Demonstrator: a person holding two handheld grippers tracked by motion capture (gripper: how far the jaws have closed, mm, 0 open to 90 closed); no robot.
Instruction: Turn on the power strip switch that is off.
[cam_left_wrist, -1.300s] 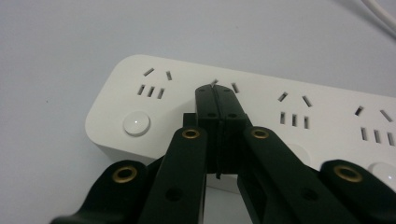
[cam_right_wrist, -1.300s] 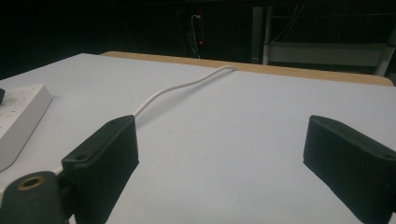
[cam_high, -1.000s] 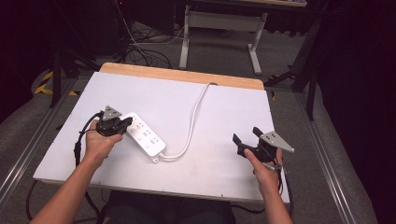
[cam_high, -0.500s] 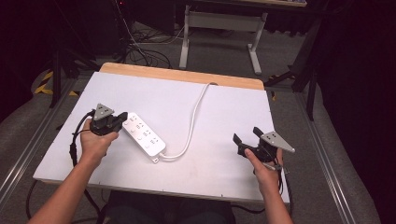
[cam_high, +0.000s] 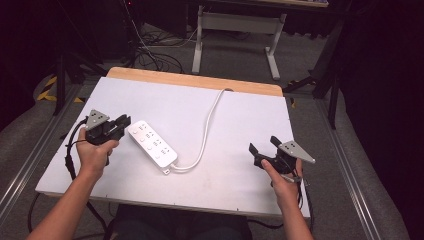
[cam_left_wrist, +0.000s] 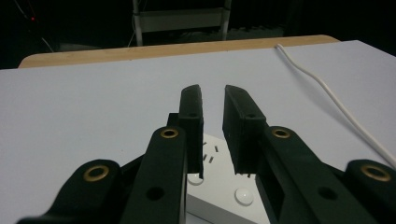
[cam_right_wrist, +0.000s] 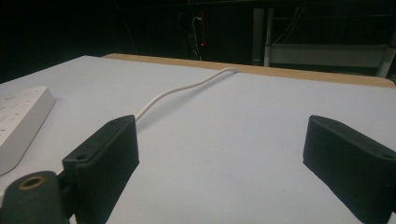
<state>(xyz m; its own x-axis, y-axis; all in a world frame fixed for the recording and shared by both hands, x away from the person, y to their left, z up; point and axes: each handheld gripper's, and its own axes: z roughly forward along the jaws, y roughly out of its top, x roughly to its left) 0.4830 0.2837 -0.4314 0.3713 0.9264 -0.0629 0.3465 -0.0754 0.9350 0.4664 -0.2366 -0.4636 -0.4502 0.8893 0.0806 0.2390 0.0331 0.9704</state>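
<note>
White, flat-topped desk (cam_high: 240, 165) with a bare wooden strip along its far edge. On it, a white rectangular plastic power strip (cam_high: 152, 146), lying flat and slanted, left of the desk's middle and nearer the left edge than the right, long axis running from far-left to near-right. From its near-right end, a white round power cord (cam_high: 205, 134), curling out, then climbing across the middle of the desk and dropping over the far edge. Several rows of socket slots and small round buttons on the strip's upper face.

Left gripper (cam_high: 122, 121), black with a grey 3-cornered plate on top, held in the left hand (cam_high: 94, 152) near the left edge, tips just beside the far-left end of the power strip. In the left gripper view, left gripper (cam_left_wrist: 213, 100) with 2 jaws narrowly apart, nothing between them, poised above the strip's end; contact with the strip impossible to tell. Black cable looping from it over the left edge.

Right gripper (cam_high: 264, 145), same build, held in the right hand (cam_high: 284, 180) close to the near-right corner, well apart from strip and cord. In the right gripper view, right gripper (cam_right_wrist: 219, 140) with jaws spread wide, bare white desk between them, cord beyond.
</note>
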